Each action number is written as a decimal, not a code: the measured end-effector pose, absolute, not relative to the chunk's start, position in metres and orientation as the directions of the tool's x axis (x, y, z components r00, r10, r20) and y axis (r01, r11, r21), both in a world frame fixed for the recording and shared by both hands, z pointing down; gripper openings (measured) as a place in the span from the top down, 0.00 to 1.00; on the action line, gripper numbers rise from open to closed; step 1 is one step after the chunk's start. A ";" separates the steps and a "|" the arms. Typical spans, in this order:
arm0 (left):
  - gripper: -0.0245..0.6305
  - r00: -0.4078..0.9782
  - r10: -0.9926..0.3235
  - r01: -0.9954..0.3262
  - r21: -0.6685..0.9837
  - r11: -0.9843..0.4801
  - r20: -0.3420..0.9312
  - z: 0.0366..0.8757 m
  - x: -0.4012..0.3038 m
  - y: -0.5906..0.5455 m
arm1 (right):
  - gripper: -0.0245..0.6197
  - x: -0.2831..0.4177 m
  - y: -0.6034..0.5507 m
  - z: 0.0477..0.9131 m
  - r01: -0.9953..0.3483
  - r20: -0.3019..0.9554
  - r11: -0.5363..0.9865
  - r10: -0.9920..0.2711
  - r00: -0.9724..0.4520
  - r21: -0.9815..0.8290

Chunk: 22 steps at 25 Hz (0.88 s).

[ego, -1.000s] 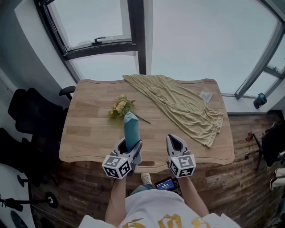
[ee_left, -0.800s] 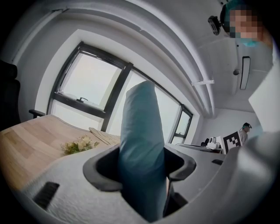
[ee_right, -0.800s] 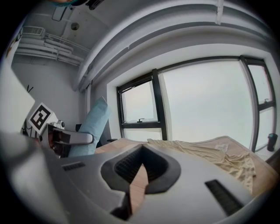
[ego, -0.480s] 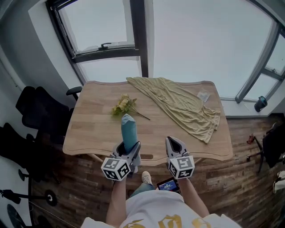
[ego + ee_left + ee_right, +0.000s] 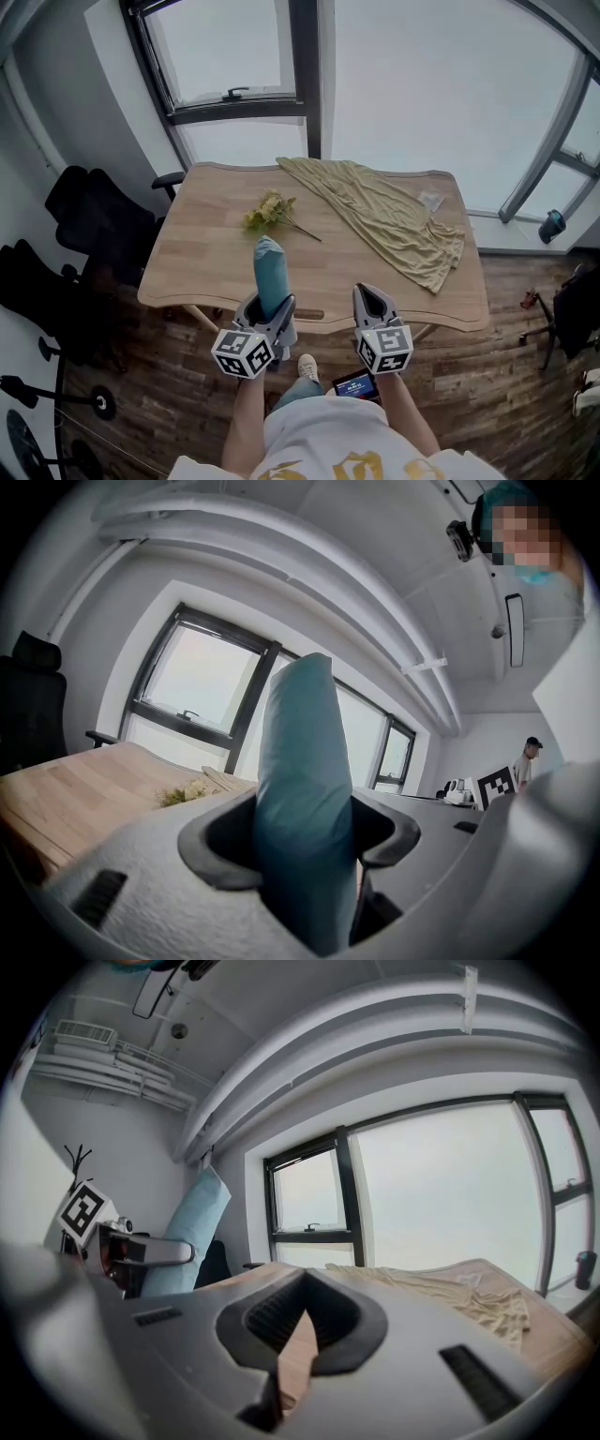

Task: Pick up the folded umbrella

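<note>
Judging by how things lie, the pick-up is already accomplished: the folded umbrella point(image 5: 273, 270), in its teal sleeve, is held clear of the wooden table point(image 5: 202, 262), above the table's near edge. It is pinched by its lower part between the jaws of the left gripper point(image 5: 271, 309), which are spread wide around the thick roll and pressed against both its sides. Most of its length is left projecting forward past the jaws, probably so that the bundle is gripped where it is firmest and is kept from slipping. The left gripper is held about level and pointed toward the window, with the forearm close to the body. The right gripper point(image 5: 372, 298) is held just beside it, parallel and tipped slightly downward. Its jaws are set together with nothing between them, only a sliver of table being seen through the slit. A yellow flower sprig point(image 5: 268, 210) and a crumpled beige cloth point(image 5: 389, 220) are seen lying on the table, well apart from both grippers.
</note>
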State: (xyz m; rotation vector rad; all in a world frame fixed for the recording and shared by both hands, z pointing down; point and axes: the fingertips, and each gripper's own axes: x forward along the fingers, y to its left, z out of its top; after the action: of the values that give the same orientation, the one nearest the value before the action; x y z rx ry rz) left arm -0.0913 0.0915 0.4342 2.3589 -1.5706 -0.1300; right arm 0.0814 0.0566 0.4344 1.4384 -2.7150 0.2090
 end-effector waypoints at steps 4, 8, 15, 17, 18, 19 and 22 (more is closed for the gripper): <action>0.54 0.389 -0.916 -0.891 0.294 -0.346 0.098 0.436 -0.091 0.102 | 0.95 0.081 0.067 0.434 -0.822 0.118 0.563 -0.813 -0.570 -0.085; 0.54 0.387 -0.917 -0.891 0.295 -0.345 0.095 0.434 -0.089 0.105 | 0.95 0.081 0.070 0.432 -0.819 0.116 0.568 -0.811 -0.574 -0.080; 0.54 0.384 -0.918 -0.892 0.296 -0.341 0.097 0.434 -0.087 0.107 | 0.95 0.085 0.072 0.431 -0.819 0.122 0.570 -0.810 -0.574 -0.072; 0.54 0.385 -0.918 -0.891 0.298 -0.342 0.097 0.434 -0.086 0.106 | 0.95 0.086 0.072 0.431 -0.819 0.125 0.569 -0.810 -0.574 -0.071; 0.54 0.386 -0.917 -0.891 0.299 -0.343 0.098 0.434 -0.085 0.106 | 0.95 0.087 0.072 0.432 -0.819 0.126 0.569 -0.809 -0.574 -0.072; 0.54 0.386 -0.917 -0.891 0.299 -0.343 0.100 0.434 -0.084 0.105 | 0.95 0.088 0.071 0.432 -0.819 0.128 0.570 -0.809 -0.574 -0.073; 0.54 0.390 -0.915 -0.889 0.301 -0.344 0.105 0.437 -0.082 0.104 | 0.95 0.089 0.070 0.434 -0.818 0.134 0.571 -0.807 -0.576 -0.074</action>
State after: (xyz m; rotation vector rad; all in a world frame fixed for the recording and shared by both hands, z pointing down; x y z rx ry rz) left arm -0.0816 0.1044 0.4368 2.3440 -1.5765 -0.1171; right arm 0.0893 0.0705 0.4344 1.4031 -2.7083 0.1950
